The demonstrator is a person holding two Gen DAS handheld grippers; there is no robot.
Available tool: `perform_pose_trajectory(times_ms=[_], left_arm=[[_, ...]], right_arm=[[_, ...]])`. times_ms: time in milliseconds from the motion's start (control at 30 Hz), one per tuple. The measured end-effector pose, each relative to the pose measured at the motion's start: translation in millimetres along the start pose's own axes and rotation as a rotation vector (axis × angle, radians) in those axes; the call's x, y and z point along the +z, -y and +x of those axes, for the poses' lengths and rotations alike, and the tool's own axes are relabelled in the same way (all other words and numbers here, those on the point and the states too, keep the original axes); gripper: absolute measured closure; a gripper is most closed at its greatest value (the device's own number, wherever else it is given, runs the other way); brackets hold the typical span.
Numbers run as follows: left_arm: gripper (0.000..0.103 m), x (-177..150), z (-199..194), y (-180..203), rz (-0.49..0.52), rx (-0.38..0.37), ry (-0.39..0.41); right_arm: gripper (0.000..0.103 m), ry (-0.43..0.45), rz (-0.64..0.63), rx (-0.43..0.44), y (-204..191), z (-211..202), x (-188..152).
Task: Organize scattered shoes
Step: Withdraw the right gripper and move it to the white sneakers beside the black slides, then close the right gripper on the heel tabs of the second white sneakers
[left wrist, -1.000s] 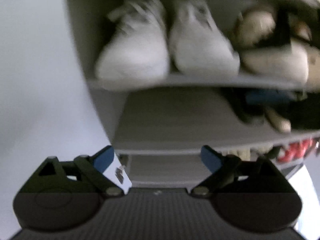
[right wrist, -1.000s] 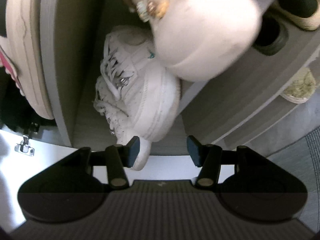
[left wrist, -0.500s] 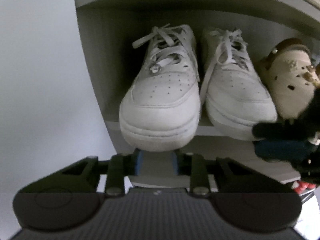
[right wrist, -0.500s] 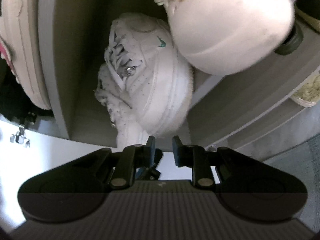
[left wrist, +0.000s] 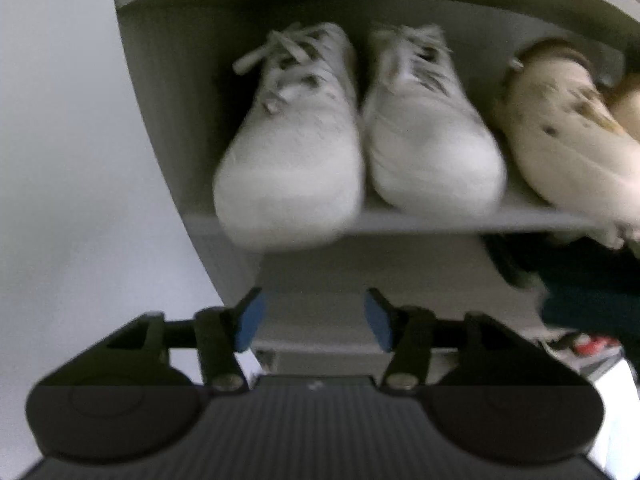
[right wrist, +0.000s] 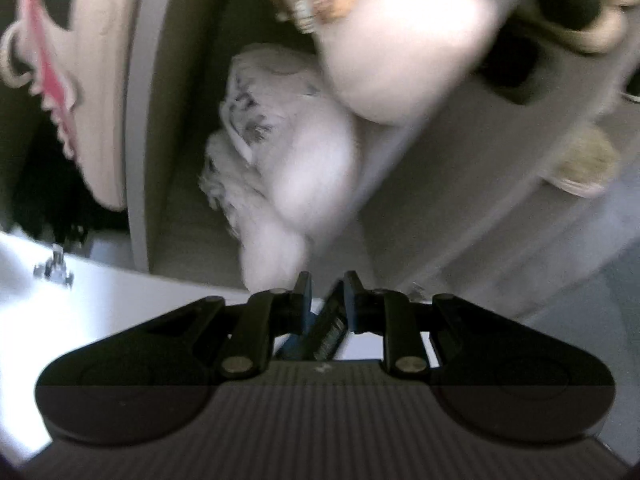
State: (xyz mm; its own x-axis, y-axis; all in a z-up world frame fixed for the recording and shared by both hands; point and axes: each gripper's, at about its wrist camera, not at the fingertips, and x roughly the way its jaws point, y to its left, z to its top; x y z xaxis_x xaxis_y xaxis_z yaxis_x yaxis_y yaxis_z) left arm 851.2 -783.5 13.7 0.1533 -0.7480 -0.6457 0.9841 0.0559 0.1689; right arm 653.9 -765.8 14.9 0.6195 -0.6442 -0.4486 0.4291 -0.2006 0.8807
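Left gripper (left wrist: 312,316): jaws opening, nothing between. White sneaker (left wrist: 292,168) dead ahead just above, toe-on, long axis running away. Right gripper (right wrist: 326,294): closed, empty, farther off.

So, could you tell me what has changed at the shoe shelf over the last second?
The left gripper closed with nothing between its jaws, and they are now opening again, still empty. The right gripper went from half open to shut, holding nothing. The white sneakers and beige clog stayed on the shelf.
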Motion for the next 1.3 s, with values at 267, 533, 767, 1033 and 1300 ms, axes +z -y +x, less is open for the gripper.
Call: perform_pose_trajectory(times_ms=[267,533,767,1033,1300], left_arm=[[0.024,-64.3,-75.5,76.1,0.213,-0.189,-0.108],[0.012,-143.1,-199.1,214.6,0.537,-0.413,-0.147],[0.009,-236.0,-280.7,373.4,0.817,-0.577,-0.269],[0.004,-367.3,-356.8,535.0,1.118,-0.739,-0.353],[0.004,-491.6,-363.2,614.6,1.271,-0.713,-0.413]], right_arm=[[0.081,0.099,0.226,-0.342,90.6,-172.2,-78.9],[0.081,0.276,0.471,-0.634,214.3,-374.5,-144.9],[0.063,0.421,0.584,-0.761,318.9,-544.3,-192.8],[0.021,0.434,0.666,-0.960,458.7,-653.1,-259.6],[0.021,0.413,0.767,-1.083,638.3,-667.4,-324.2]])
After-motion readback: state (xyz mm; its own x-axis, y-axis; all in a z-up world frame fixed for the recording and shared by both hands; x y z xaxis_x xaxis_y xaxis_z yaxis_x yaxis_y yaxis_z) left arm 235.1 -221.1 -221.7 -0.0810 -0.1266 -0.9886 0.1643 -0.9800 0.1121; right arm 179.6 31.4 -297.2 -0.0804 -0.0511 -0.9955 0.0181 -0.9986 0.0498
